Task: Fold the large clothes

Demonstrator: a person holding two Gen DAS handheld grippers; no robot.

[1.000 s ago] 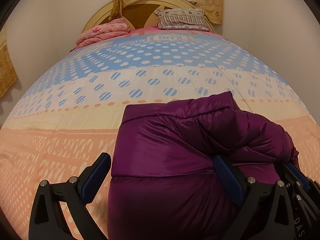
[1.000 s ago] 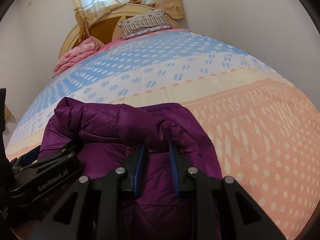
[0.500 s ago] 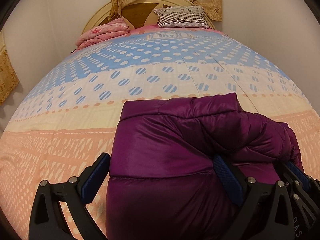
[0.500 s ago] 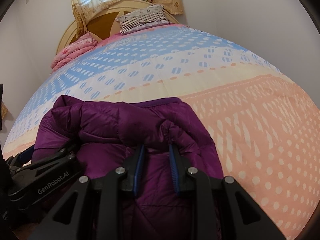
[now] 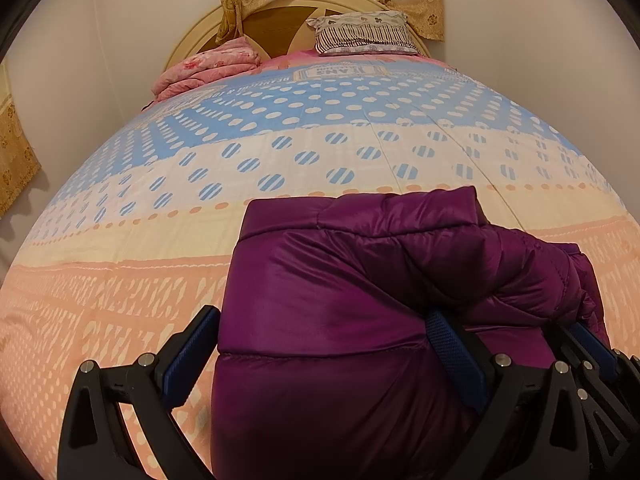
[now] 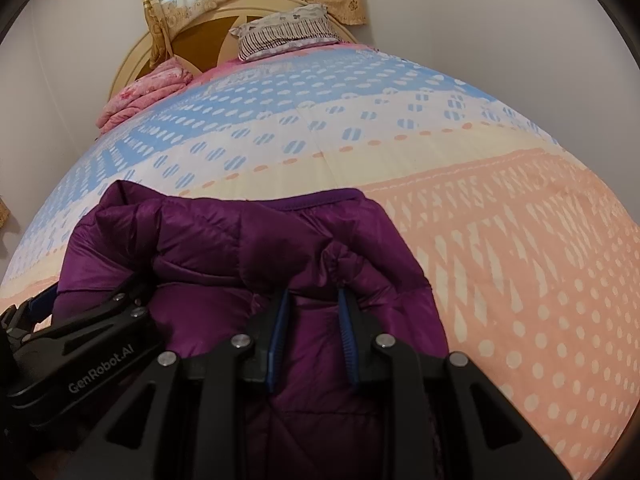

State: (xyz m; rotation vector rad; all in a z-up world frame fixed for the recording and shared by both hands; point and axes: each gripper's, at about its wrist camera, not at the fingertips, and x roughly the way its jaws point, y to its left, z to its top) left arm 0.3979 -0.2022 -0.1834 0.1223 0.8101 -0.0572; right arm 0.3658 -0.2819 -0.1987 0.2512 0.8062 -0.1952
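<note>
Jacket (image 5: 340, 320): one, purple; right tongs (image 6: 312, 300) clamp it; left tongs (image 5: 324, 344) straddle it, wide open.

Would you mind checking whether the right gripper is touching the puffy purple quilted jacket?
Touching. In the right wrist view, the right gripper has both blue pads pinching a bunched fold of the purple jacket, with no gap showing.

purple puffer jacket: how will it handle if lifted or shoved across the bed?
Probably floppy: the purple puffer jacket sags in soft folds where the right gripper pinches it. Likely light for its bulk, being puffy quilting. The shiny shell looks slippery, so it may slide on the bedspread.
</note>
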